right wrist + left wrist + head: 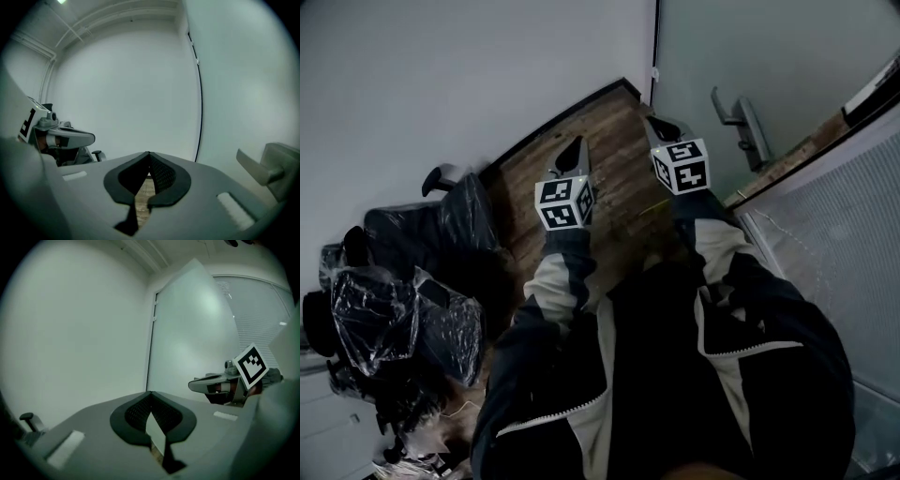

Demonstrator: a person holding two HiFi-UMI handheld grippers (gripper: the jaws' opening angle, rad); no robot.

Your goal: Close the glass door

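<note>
Looking down the front of a dark jacket (675,375) with pale panels, both sleeves reach forward over a wooden floor (619,141); at the person's left side, near the feet, black chairs wrapped in clear plastic (403,319) crowd together. Each hand carries a tool with a marker cube behind it. The left tool (575,142) has its jaws drawn together at the tips, with nothing between them, as its own view shows (150,393). The right tool (661,127) sits beside it and a little further ahead, its jaws likewise closed and empty (149,153); the two are near each other but apart, each showing at the edge of the other's view.

Just to the right of the right tool, and not touched by it, a grey lever handle (741,122) juts from the glass door (769,56). The frosted pane rises ahead and to the right, ending at a dark vertical strip (656,47) in the corner. A plain white wall (469,75) fills the far left; a finely patterned panel (844,253) runs along the right.
</note>
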